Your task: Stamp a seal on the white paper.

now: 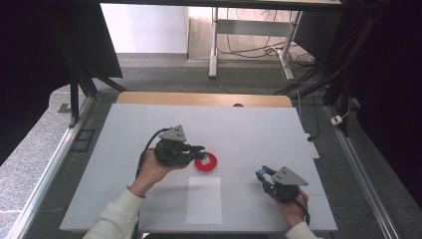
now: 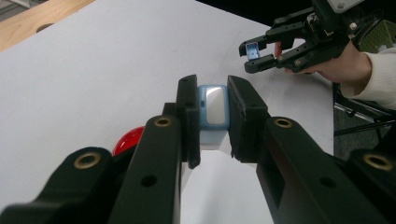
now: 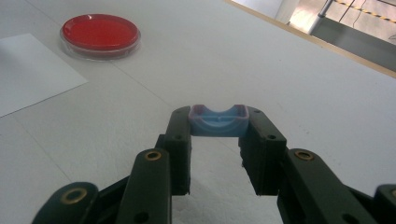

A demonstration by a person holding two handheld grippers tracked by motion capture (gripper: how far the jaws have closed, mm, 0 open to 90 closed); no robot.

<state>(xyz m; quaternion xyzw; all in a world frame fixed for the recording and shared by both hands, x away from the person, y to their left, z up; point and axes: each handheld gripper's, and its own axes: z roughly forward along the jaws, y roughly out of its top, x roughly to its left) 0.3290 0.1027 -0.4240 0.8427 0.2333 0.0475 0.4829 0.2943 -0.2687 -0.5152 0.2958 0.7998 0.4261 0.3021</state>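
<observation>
My left gripper [image 1: 200, 149] [image 2: 212, 100] is shut on a small pale blue block with a glossy white face [image 2: 213, 109], held just above a red round dish [image 1: 206, 163] [image 2: 128, 139]. The dish [image 3: 100, 33] sits on the white table top [image 1: 249, 129]. My right gripper [image 1: 262, 172] [image 3: 218, 119] rests low near the front right of the table, shut on a small blue cup-shaped piece [image 3: 218, 122]. The left gripper view also catches the right gripper [image 2: 256, 52] with that blue piece [image 2: 252, 48] at its tips.
A white sheet of paper [image 1: 204, 199] [image 3: 28, 70] lies flat in front of the dish. A wooden strip [image 1: 204, 98] runs along the table's far edge. Beyond it are grey floor, a desk frame [image 1: 214, 45] and cables.
</observation>
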